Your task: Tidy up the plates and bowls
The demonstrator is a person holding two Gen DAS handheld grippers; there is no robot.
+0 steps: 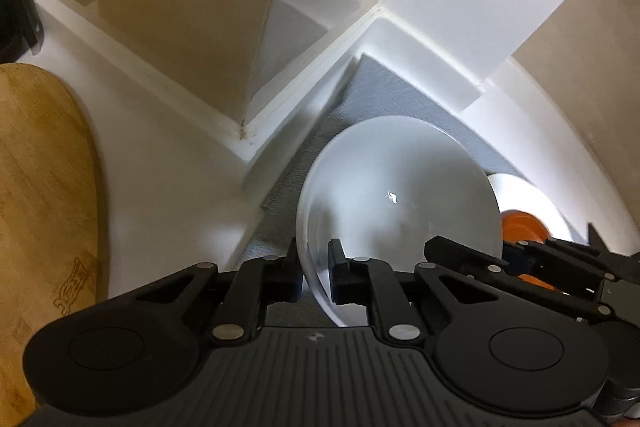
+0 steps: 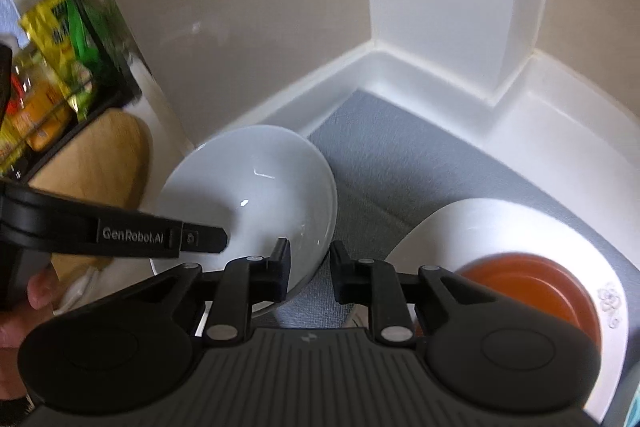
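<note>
The left gripper (image 1: 316,277) pinches the rim of the glossy white ceramic bowl (image 1: 400,195), probably carrying it tilted above the grey mat (image 1: 384,95), while the right gripper (image 2: 309,277) hangs parted and empty beside it.

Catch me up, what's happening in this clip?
A person with two handheld grippers is sorting dishes on a grey mat in a white corner. The left gripper is clamped on the rim of a white bowl. The right gripper hangs open beside it, holding nothing. An orange bowl sits on a white plate nearby.
</note>
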